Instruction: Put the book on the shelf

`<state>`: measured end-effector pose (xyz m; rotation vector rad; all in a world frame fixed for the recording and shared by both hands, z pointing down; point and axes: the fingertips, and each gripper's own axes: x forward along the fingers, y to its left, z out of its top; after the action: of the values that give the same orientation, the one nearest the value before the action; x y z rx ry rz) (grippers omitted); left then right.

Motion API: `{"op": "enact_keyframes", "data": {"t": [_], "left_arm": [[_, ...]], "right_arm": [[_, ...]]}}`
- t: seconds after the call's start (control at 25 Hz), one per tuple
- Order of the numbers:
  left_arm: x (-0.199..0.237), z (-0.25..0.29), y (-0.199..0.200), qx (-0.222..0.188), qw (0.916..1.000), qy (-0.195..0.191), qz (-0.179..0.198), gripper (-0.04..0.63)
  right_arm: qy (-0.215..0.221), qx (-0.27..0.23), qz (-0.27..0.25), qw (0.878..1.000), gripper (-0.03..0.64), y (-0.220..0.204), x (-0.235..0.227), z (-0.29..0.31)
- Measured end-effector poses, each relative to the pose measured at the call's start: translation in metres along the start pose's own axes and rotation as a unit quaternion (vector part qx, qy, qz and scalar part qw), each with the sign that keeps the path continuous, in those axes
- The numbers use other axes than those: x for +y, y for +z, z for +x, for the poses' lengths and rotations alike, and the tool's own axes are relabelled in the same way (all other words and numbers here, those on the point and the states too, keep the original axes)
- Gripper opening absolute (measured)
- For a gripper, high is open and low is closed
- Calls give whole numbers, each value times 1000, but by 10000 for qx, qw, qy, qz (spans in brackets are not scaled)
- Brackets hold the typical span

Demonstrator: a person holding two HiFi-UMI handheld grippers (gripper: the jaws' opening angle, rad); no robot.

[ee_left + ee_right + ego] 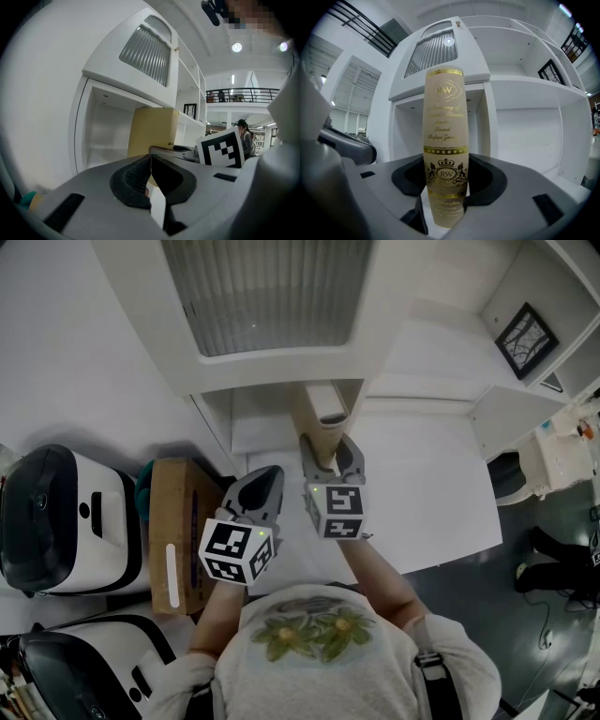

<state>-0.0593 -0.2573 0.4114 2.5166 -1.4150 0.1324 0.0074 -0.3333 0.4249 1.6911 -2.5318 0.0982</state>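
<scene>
A cream book (323, 418) with gold print on its spine (445, 140) stands upright in my right gripper (330, 448), whose jaws are shut on its lower spine (446, 187). The book's top reaches the mouth of the low open compartment (267, 423) of the white shelf unit (520, 131). My left gripper (267, 479) hangs just to the left of the right one and a little nearer to me. It is shut with nothing in it (150, 161). In the left gripper view the book's cover (152, 131) shows in front of the compartment.
A louvred panel (267, 292) sits above the compartment. To the right run a wide white ledge (422, 484) and upper shelves with a framed picture (527, 338). A cardboard box (173, 531) and two black-and-white machines (61, 521) (75, 671) stand at the left.
</scene>
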Motion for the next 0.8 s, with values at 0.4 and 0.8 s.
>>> {"op": "enact_keyframes", "data": {"t": [0.4, 0.8], "left_arm": [[-1, 1, 0, 5, 10000, -14, 4, 29], [1, 2, -2, 36, 10000, -5, -3, 29]], "right_arm": [[-25, -88, 9, 10000, 227, 4, 2, 7], [-29, -130, -43, 9999, 226, 6, 2, 14]]}}
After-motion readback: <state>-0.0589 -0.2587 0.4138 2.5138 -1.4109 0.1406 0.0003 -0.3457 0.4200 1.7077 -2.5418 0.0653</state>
